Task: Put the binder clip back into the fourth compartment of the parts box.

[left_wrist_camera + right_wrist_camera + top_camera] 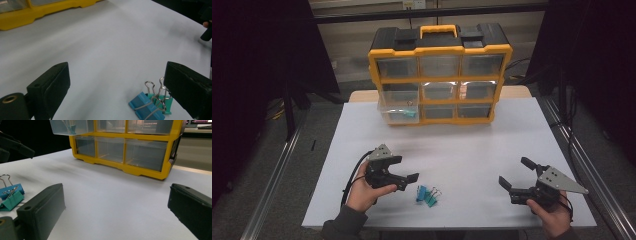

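Left gripper [406,171] held low over white table [472,145], jaws wide apart, tilted toward binder clips [427,195] lying just beside its tips. Right gripper [515,175] rests near table's right front, jaws apart, empty. Storage organiser [439,75] at back.

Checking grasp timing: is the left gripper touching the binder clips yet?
Apart. The high view shows bare table between the left gripper and the binder clips.

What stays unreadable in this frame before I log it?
- Blue and teal binder clips: exact count, too small in high view; right jaw overlaps them in left gripper view.
- Pulled-out clear plastic drawer of yellow organiser: contents blurred, cut off by right gripper view's top edge.
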`<state>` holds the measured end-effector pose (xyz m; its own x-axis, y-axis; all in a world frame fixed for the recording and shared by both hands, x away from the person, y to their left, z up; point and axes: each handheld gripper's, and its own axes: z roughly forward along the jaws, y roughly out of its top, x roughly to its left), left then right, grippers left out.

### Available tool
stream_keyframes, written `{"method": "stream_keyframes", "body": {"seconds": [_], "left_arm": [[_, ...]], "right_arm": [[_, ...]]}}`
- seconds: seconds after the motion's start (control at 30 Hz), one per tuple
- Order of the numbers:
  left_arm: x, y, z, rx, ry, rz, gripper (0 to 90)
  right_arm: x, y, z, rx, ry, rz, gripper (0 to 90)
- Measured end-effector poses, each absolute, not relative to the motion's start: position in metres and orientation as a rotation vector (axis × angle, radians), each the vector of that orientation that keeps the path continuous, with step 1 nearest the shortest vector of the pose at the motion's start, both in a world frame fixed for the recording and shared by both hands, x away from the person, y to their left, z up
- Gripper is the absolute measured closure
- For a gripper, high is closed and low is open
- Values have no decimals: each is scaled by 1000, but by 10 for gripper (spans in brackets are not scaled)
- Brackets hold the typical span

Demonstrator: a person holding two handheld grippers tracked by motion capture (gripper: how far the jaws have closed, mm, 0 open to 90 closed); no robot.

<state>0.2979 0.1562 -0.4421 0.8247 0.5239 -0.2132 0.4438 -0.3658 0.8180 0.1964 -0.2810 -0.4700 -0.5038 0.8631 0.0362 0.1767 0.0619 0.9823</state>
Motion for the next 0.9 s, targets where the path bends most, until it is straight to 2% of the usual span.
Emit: {"method": "stream_keyframes", "body": {"seconds": [0.43, 0.9], "left_arm": [[289, 154, -452, 2016, 667, 90, 117], [279, 147, -460, 2038, 544, 24, 413]], "right_arm": [[196, -281, -470, 1040, 1750, 1486, 5], [197, -281, -470, 1036, 1749, 1485, 5]]}}
